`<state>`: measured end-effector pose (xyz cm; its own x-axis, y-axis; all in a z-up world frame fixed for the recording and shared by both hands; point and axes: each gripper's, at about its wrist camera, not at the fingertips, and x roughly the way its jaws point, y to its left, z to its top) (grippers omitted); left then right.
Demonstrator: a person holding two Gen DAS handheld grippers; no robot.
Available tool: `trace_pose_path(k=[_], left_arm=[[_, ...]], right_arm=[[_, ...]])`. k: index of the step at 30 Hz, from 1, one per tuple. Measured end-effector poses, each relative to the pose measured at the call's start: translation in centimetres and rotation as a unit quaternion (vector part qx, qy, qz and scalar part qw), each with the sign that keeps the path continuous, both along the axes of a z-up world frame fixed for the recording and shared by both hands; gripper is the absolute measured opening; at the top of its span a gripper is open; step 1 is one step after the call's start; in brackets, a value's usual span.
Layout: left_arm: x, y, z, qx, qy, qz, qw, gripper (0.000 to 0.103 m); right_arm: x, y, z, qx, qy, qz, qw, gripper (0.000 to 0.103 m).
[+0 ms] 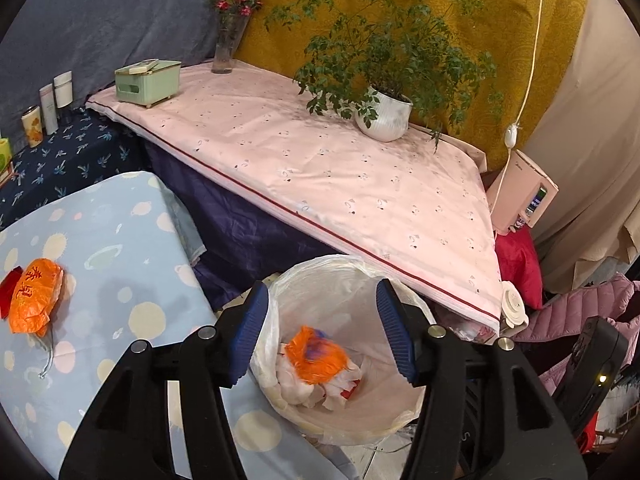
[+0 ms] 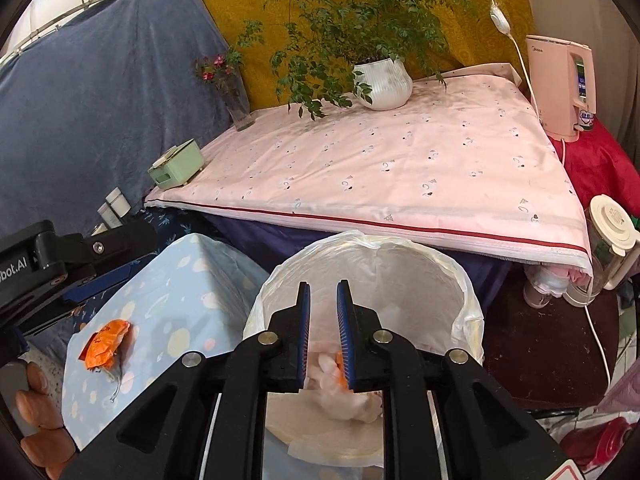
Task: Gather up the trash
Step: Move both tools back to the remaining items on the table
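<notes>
A bin lined with a white plastic bag (image 1: 344, 280) (image 2: 468, 312) stands on the floor beside a low table with a light blue spotted cloth (image 1: 120, 240) (image 2: 180, 280). Inside the bin lie white crumpled trash and an orange wrapper (image 1: 316, 356) (image 2: 339, 364). My left gripper (image 1: 320, 324) is open and empty over the bin. My right gripper (image 2: 323, 332) hovers over the bin with its jaws a narrow gap apart and nothing between them. An orange crumpled bag (image 1: 34, 300) (image 2: 106, 344) lies on the blue cloth, left of both grippers.
A pink-covered table (image 1: 320, 168) (image 2: 400, 168) behind the bin carries a potted plant (image 1: 386, 114) (image 2: 386, 82), a green box (image 1: 147, 80) (image 2: 176, 168) and a flower vase (image 1: 224, 50) (image 2: 238, 104). A pink appliance (image 1: 520, 196) (image 2: 560, 84) and a blender jar (image 2: 608, 248) stand at right.
</notes>
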<state>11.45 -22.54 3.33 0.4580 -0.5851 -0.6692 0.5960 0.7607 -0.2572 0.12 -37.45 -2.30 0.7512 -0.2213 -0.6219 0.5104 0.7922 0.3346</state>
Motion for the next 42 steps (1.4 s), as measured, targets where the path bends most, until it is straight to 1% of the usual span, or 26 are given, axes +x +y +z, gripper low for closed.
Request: trace_pose_path(k=[11,26,30,40,42], left_arm=[[1.6,3.2,-1.1,0.004,0.010,0.039,0.9992,0.053],[3.0,9.5,-1.7,0.002,0.011,0.105,0.9944,0.053],[3.5,11.3,-1.9,0.001,0.012,0.121,0.9926,0.053],[4.4,16.4,-2.8,0.001,0.014,0.167,0.9859,0.053],[4.7,17.7,-3.1,0.002,0.016,0.179,0.9837,0.053]], right_arm=[[1.6,2.2,-0.2,-0.006,0.011,0.026,1.000,0.016],[4.2,7.6,0.6,-0.024,0.016,0.083,0.996,0.016],[4.9,9.0,0.8,-0.028,0.017,0.097,0.995,0.022],[7.0,13.4,1.1,-0.043,0.022,0.140,0.989,0.022],[7.5,14.4,1.2,-0.046,0.024,0.149,0.987,0.028]])
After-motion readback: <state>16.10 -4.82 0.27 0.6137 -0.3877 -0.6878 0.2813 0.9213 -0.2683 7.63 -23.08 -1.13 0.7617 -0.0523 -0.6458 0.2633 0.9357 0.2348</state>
